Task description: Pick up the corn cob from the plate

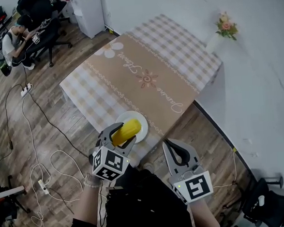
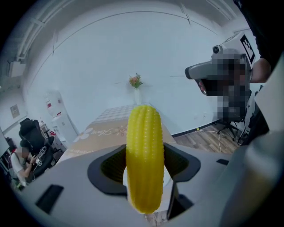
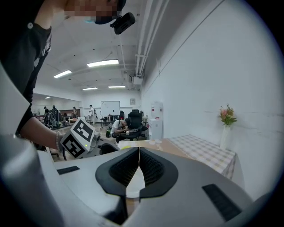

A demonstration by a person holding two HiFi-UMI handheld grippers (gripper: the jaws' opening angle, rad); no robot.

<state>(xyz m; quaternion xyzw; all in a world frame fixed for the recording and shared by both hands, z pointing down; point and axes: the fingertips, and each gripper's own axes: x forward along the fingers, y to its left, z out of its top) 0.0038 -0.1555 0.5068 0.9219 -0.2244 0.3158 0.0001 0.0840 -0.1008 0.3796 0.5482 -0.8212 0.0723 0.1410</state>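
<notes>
- The corn cob sits in the lower middle of the head view, clamped between the jaws of your left gripper. In the left gripper view it stands upright in the centre of the frame, with both dark pads pressed against its sides and its ends sticking out above and below them.
- The white plate lies directly behind the cob in the head view, at the near edge of the table. From these views you cannot tell how far the cob is above it.
- Your right gripper is at the lower right of the head view, off the table's edge and over the wooden floor. Its jaws are pressed together with nothing between them.
- The table carries a checked cloth with a tan runner.
- A vase of flowers stands at the table's far corner, upper right of the frame, against the white wall.
- A seated person is at the upper left, and white cables trail over the floor at the lower left.
</notes>
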